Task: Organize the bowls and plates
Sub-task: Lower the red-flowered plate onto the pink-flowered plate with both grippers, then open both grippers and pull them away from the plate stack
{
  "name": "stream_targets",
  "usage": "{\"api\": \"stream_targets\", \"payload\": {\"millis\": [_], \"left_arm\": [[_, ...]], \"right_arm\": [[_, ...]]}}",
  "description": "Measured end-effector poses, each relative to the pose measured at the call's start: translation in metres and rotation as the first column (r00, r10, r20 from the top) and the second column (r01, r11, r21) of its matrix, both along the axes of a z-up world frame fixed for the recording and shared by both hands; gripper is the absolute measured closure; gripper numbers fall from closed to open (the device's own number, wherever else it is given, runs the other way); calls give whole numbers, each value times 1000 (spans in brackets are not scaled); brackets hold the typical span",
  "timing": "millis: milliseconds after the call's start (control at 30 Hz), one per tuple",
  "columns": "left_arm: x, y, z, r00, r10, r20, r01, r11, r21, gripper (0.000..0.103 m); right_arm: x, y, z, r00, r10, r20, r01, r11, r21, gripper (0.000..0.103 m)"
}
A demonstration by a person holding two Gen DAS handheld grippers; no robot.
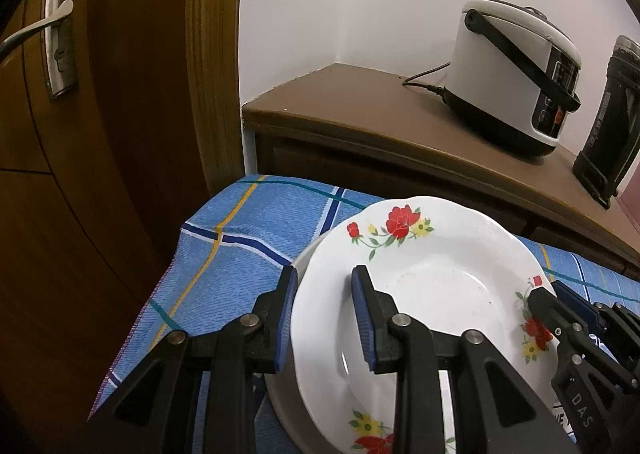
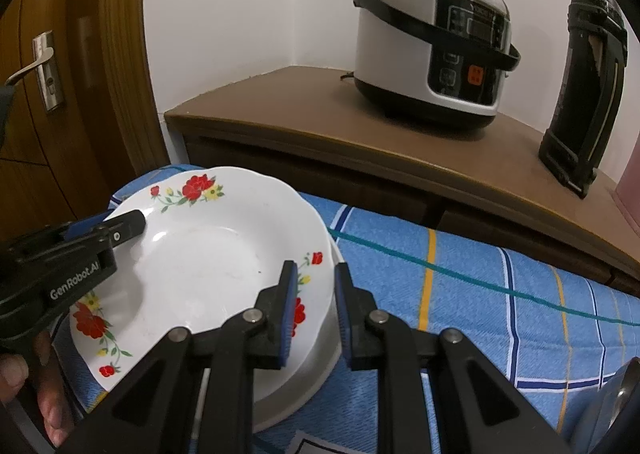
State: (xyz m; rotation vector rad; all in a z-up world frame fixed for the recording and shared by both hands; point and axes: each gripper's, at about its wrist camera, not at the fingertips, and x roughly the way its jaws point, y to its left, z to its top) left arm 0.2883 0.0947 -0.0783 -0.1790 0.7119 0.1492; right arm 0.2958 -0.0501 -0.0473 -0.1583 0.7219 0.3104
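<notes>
We see a white deep plate [image 1: 436, 278] with a scalloped rim and sprays of red and yellow flowers with green leaves painted around its border. Its centre well is bare and faintly marked. It sits stacked on top of 1 plain white plate [image 2: 320, 358], whose edge shows beneath it, both lying on a blue checked cloth, the upper plate slightly tilted.

Black linkage grippers [image 1: 325, 286], blue-padded fingers [image 1: 362, 314], silver pivot pins, "GenRobot.AI" lettering.
</notes>
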Motion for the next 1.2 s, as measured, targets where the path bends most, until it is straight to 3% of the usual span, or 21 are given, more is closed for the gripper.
{"api": "stream_targets", "payload": {"millis": [1200], "left_arm": [[0,-2,-2,1000,-5,1,5,1000,11,73]], "right_arm": [[-2,-1,0,1000,5,11,-5,1000,-14,84]]}}
